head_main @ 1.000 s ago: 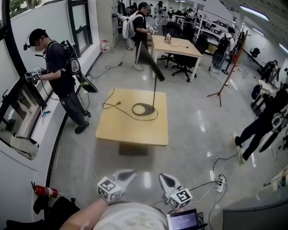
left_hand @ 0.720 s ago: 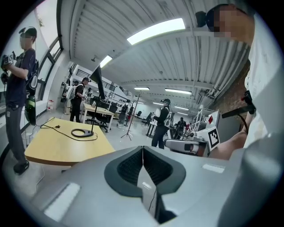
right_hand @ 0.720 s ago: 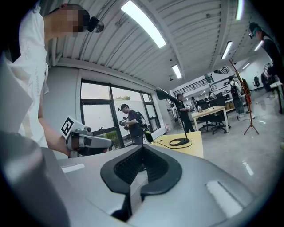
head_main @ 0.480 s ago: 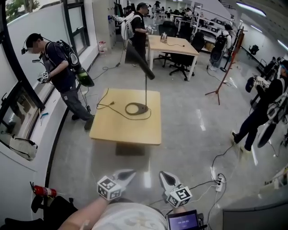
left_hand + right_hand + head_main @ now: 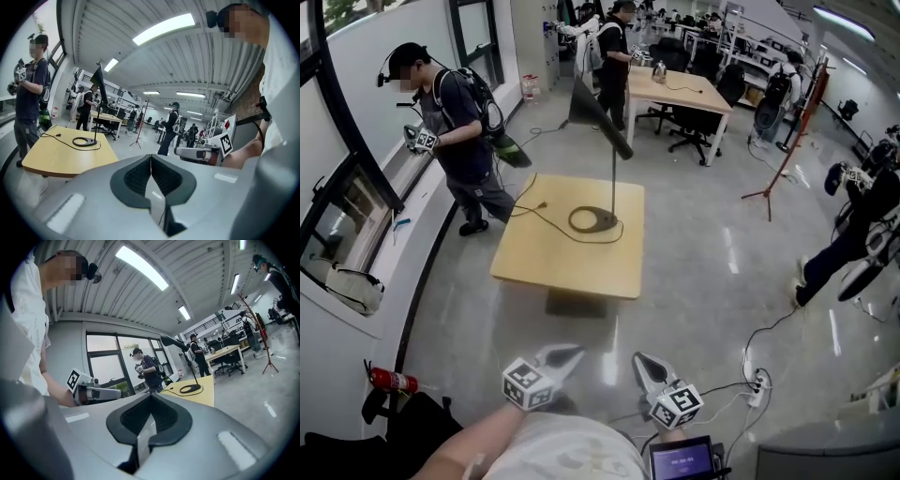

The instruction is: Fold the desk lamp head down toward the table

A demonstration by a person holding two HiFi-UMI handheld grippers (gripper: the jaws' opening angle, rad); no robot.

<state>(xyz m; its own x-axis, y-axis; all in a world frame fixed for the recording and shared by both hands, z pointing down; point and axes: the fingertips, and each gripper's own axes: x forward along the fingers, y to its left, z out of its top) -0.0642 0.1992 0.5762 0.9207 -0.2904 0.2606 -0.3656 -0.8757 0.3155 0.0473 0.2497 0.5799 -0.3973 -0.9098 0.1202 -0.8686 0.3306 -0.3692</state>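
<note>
Left gripper (image 5: pixel 151 168) clenched, pads together, nothing between them. Right gripper (image 5: pixel 150 404) likewise closed and empty. Neither touches anything.

Location of work item: the desk lamp (image 5: pixel 612 183) stands on the wooden table (image 5: pixel 553 267), well apart from me across open floor. Its ring base (image 5: pixel 592 220) sits toward the table's far side, with the cord (image 5: pixel 536 208) trailing off the left edge. The lamp head (image 5: pixel 602 120) is raised, slanting up from the top of the upright pole.

Step in hand, as I judge it: approach only. Folding has not begun.

Next move calls for: closing on the table, opening at least one claw, then taking or pressing the head so it hinges down toward the tabletop. I would steady the pole or base with the other claw, since the light base may tip or slide.

Pose: both hands held low and close to my body, side by side, claws pointing forward, tips angled slightly toward each other.
</note>
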